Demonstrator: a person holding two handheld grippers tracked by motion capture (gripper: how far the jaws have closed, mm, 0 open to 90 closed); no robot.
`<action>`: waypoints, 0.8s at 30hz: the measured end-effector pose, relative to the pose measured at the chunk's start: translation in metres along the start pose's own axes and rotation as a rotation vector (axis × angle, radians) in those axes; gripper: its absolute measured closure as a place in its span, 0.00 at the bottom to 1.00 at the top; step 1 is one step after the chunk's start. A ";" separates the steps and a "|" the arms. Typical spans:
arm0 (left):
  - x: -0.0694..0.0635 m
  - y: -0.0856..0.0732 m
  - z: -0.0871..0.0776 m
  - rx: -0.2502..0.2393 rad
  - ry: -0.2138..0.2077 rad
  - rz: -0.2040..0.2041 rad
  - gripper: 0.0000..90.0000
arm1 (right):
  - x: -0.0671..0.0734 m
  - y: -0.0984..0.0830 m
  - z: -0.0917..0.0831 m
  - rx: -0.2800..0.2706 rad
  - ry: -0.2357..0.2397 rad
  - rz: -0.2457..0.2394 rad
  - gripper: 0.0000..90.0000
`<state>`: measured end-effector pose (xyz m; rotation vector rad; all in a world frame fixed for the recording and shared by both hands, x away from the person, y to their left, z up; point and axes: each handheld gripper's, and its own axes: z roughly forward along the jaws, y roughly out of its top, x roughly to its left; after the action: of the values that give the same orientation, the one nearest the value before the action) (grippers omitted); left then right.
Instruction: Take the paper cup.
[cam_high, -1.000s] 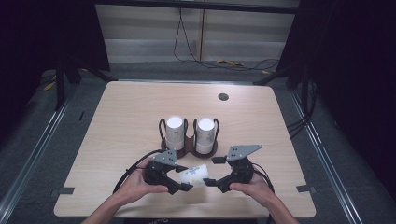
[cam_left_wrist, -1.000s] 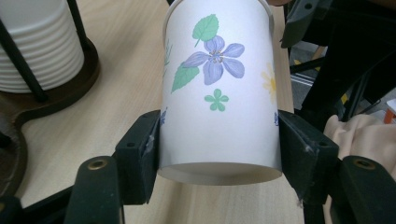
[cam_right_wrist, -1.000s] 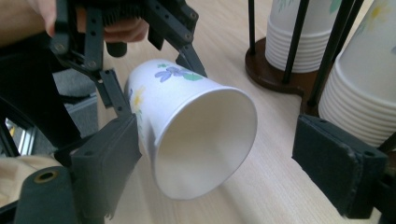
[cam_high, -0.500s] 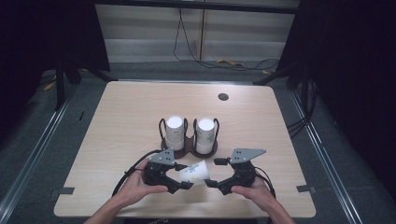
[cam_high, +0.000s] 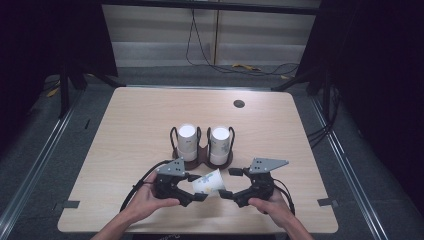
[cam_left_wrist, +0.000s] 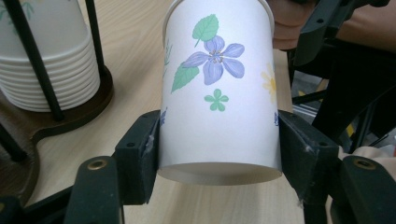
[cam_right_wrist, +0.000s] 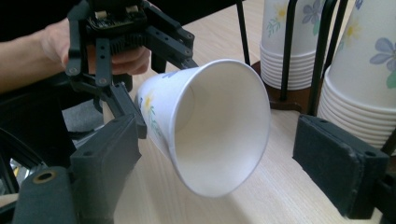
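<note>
A white paper cup (cam_high: 207, 182) printed with flowers lies tipped on its side just above the table's front middle. My left gripper (cam_high: 196, 188) is shut on the cup (cam_left_wrist: 217, 93) near its base, one pad on each side. The cup's open mouth (cam_right_wrist: 210, 126) faces my right gripper (cam_right_wrist: 224, 158), whose jaws stand open on either side of the rim; a gap shows at the right pad (cam_right_wrist: 341, 163). In the high view the right gripper (cam_high: 230, 183) sits just right of the cup. A person's hands hold both grippers.
A brown wooden holder (cam_high: 202, 160) with black wire rails carries two stacks of the same cups (cam_high: 187, 142) (cam_high: 220, 142) just behind the grippers. A round grommet hole (cam_high: 239, 103) lies at the back of the table. Cables trail from both grippers toward the front edge.
</note>
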<state>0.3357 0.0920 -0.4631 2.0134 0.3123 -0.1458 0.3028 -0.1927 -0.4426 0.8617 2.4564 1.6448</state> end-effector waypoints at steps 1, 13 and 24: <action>0.000 0.000 0.000 -0.005 0.006 0.000 0.40 | 0.000 0.000 0.000 -0.004 -0.001 0.000 0.16; -0.001 0.002 -0.001 -0.052 0.012 -0.018 0.40 | 0.000 0.001 0.002 -0.046 -0.002 0.018 0.16; -0.002 0.011 -0.002 -0.085 -0.019 -0.042 0.40 | 0.001 0.005 0.006 -0.069 0.021 0.028 0.16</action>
<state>0.3370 0.0891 -0.4525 1.9209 0.3435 -0.1749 0.3058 -0.1860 -0.4405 0.8776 2.3958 1.7456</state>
